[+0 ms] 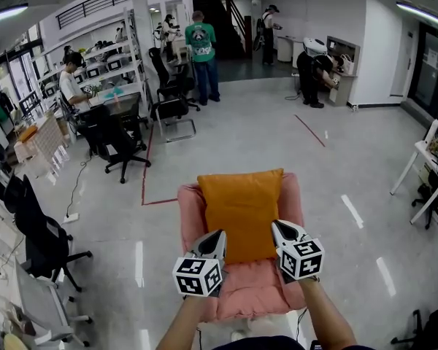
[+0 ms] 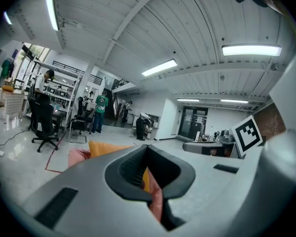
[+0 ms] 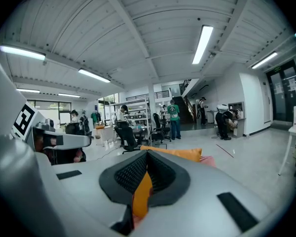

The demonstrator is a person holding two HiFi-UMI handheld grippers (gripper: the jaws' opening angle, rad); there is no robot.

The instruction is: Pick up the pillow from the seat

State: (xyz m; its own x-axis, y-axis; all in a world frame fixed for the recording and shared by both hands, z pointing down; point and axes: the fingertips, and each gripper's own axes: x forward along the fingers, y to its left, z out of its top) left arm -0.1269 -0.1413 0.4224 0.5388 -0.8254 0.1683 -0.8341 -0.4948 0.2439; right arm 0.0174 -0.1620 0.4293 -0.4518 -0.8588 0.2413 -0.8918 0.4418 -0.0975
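Office floor [image 1: 336, 144]: left gripper [image 1: 217, 234] and right gripper [image 1: 277, 225] pinch the pillow's [image 1: 241, 210] 2 near corners tight, likely for a level lift off the seat [image 1: 237, 292] below.

The head view looks steeply down from above the seat [image 1: 257, 289]; each gripper view sits low, right behind its jaws, facing across the floor [image 1: 277, 137]. All three share the pillow [image 1: 242, 214]

Pale grey shells on left gripper [image 1: 216, 236] and right gripper [image 1: 279, 228], black ribbed pads [image 3: 131, 174], black-and-white marker cube [image 1: 198, 275] on each.
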